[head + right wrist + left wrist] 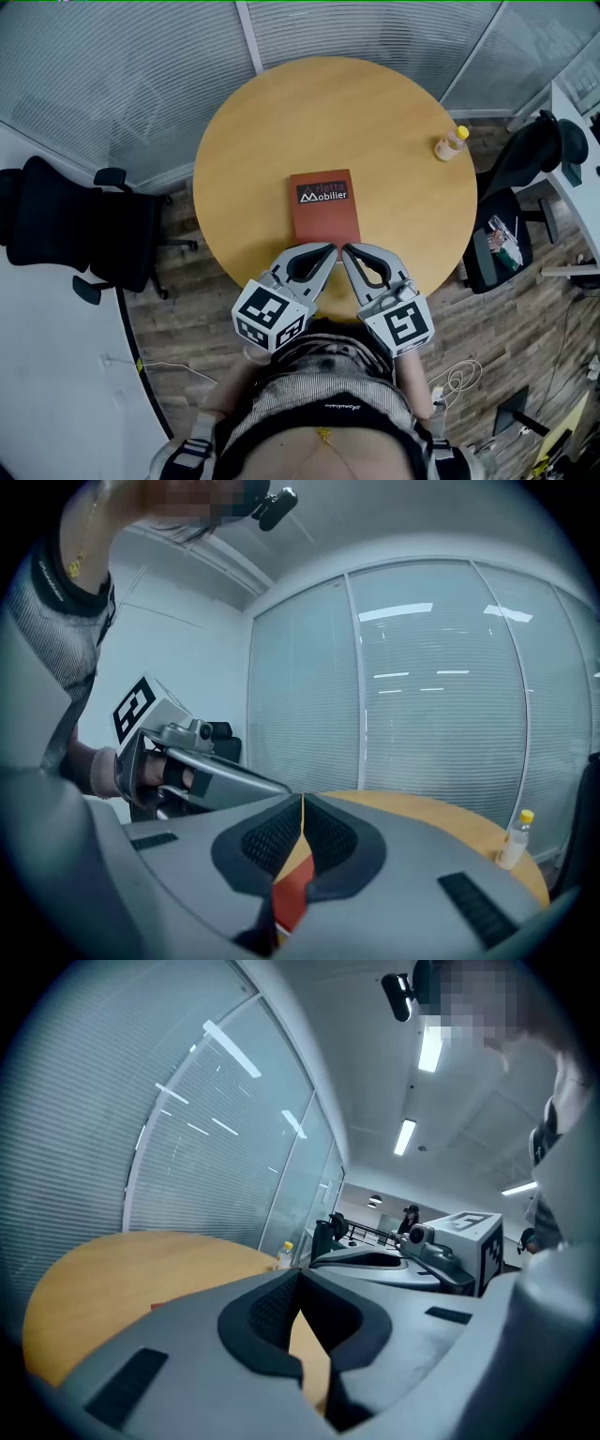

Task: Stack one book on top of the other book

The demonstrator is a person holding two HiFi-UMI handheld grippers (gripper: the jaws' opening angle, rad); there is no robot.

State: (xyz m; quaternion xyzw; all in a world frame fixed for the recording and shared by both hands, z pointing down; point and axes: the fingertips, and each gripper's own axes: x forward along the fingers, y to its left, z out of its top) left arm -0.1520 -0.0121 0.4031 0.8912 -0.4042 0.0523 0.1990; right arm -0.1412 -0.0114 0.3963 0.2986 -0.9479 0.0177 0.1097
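- I held my left tool (330, 250) and my right tool (347, 250) side by side over the near edge of the round wooden tabletop (281, 122). Their tips angled towards each other and nearly met.
- My left tool was fully closed. Its two dark pads met at the tips with nothing between them, and only bare tabletop showed through the opening behind them.
- My right tool was closed in the same way and held nothing. Through the opening behind its pads I saw a strip of red cover below.
- The book (324, 206) lay flat on the tabletop, a little nearer to me than the middle. Its red-brown cover faced up, with a dark label and white lettering across its far end.
- The book's near edge sat just beyond the tips of both tools. Each tool's own view looked out over the tabletop from above, so neither tool rested on the cover.
- Only one cover showed from above, and I could not tell whether another book lay under it.
- A small bottle (451, 143) with a yellow cap stood upright near the tabletop's right rim, well apart from the book.
- A black office chair (75, 230) stood on the wooden floor (187, 319) to the left, and a second dark chair (530, 159) stood to the right.
- Glass walls (141, 56) with blinds ran behind the tabletop.
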